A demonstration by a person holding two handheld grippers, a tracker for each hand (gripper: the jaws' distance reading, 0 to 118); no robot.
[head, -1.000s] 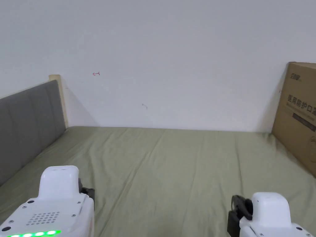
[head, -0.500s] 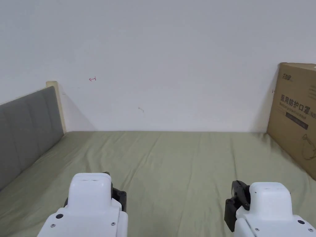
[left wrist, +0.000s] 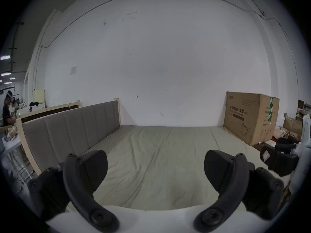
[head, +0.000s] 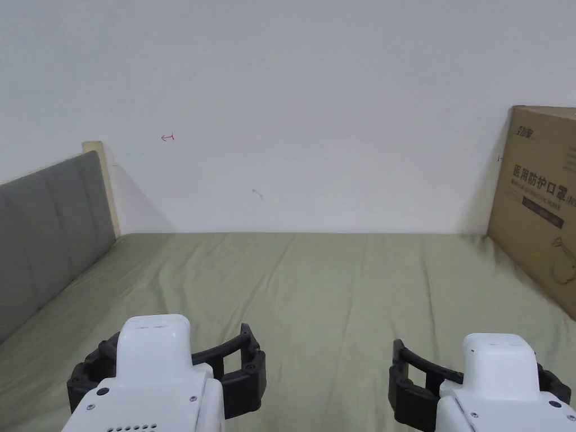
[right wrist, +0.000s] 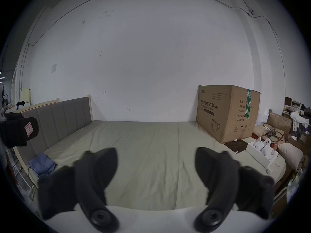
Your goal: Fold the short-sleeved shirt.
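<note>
Your left gripper (left wrist: 155, 166) hangs low over the near end of the bed (head: 315, 292), jaws spread wide with bare green sheet between them. Your right gripper (right wrist: 156, 163) is level with it on the other side, jaws just as far apart and holding nothing. From the head view both sit at the bottom of the picture, left gripper (head: 169, 363) and right gripper (head: 478, 374), well apart from each other. The sheet ahead of you is smooth apart from a few long creases running toward the white wall (head: 315, 112). A grey padded headboard (head: 50, 225) lines the left side of the bed, and a big cardboard box (head: 543, 202) stands at the far right corner against the wall. In the right gripper view, a crumpled blue garment (right wrist: 42, 165) lies at the near left edge of the bed, just beside the headboard's foot; that looks to be your shirt, though its sleeves can't be made out. It is off to the left of both grippers, touched by neither.
</note>
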